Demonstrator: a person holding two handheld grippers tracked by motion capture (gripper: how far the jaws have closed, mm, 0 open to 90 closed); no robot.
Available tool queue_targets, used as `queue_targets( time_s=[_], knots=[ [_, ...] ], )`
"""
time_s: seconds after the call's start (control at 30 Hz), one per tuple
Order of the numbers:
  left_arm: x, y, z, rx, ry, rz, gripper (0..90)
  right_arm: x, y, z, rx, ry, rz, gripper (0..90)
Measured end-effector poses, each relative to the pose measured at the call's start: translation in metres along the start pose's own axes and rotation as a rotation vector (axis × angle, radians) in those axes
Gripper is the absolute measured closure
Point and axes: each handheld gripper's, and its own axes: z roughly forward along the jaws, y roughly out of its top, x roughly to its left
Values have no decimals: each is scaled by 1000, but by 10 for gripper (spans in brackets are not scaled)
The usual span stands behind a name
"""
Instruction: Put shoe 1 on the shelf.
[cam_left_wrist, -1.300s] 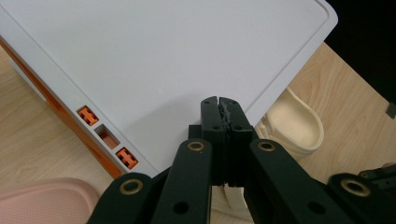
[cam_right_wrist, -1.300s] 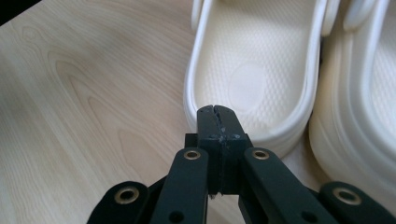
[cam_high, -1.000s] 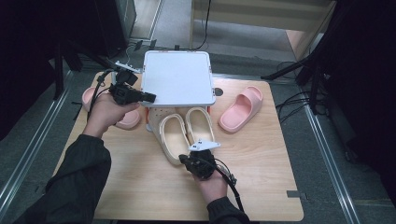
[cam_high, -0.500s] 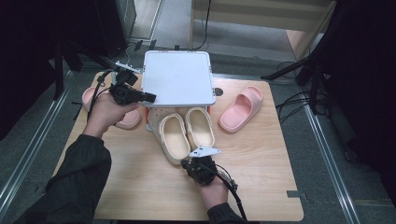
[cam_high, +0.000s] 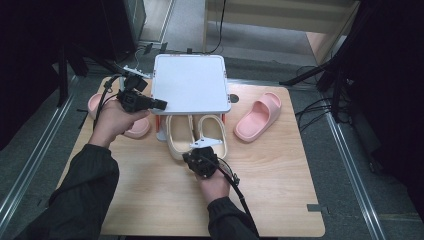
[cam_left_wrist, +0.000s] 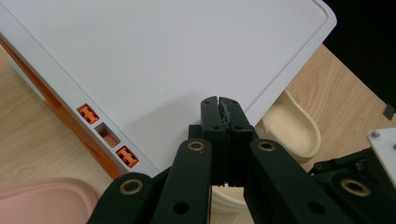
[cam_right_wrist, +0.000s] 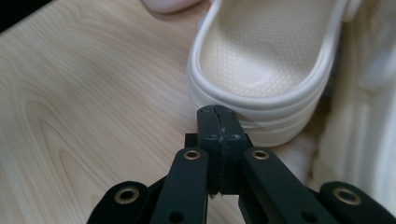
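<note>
**Closed fingers push the cream slippers under the white rack**

The pair of cream slippers (cam_high: 196, 136) lies side by side on the tabletop (cam_high: 150, 200), with the toes already under the front edge of the white rack (cam_high: 190, 82) and the heels out toward the person. The right gripper (cam_high: 206, 145) is at the heel end of the pair. In the right gripper view its fingers (cam_right_wrist: 218, 122) are pressed fully together, hold nothing, and their tip is against the thick rim of one slipper's heel (cam_right_wrist: 261, 105). The left gripper (cam_high: 161, 104) is at the left front corner of the rack; its fingers (cam_left_wrist: 219, 116) are also shut and empty, resting on or just over the flat top, so it seems to steady the rack.

The slippers look like moulded foam: light, a little soft, with a thick springy sole and a dotted footbed. I judge that such a thing slides easily on smooth wood but can turn aside if the push is off the middle. The best place to push is the centre of the heel rim, low down. For lifting, the heel wall or the strap gives a firm edge to pinch.

Two pink slippers, one beside the left hand (cam_high: 131, 129) and one at the right of the rack (cam_high: 257, 116), lie apart from this work.
</note>
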Motion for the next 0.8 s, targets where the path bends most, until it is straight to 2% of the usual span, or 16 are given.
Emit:
queue_targets(
  time_s=[0.17, 0.33, 0.5, 0.63, 0.8],
  knots=[
    [0, 0, 0, 0, 1, 3, 894, 3, 13, 15, 9, -36, -26, 900],
    [0, 0, 0, 1, 0, 5, 894, 0, 28, 30, -15, -33, 11, 900],
    [0, 0, 0, -1, 2, 7, 894, -1, 41, 43, -9, -59, -1, 900],
    [1, -1, 0, -9, -3, 3, 894, -6, 45, 49, -22, -72, 15, 900],
    [2, -2, -1, -14, -10, 4, 894, -7, 43, 43, -15, -29, 47, 900]
  ],
)
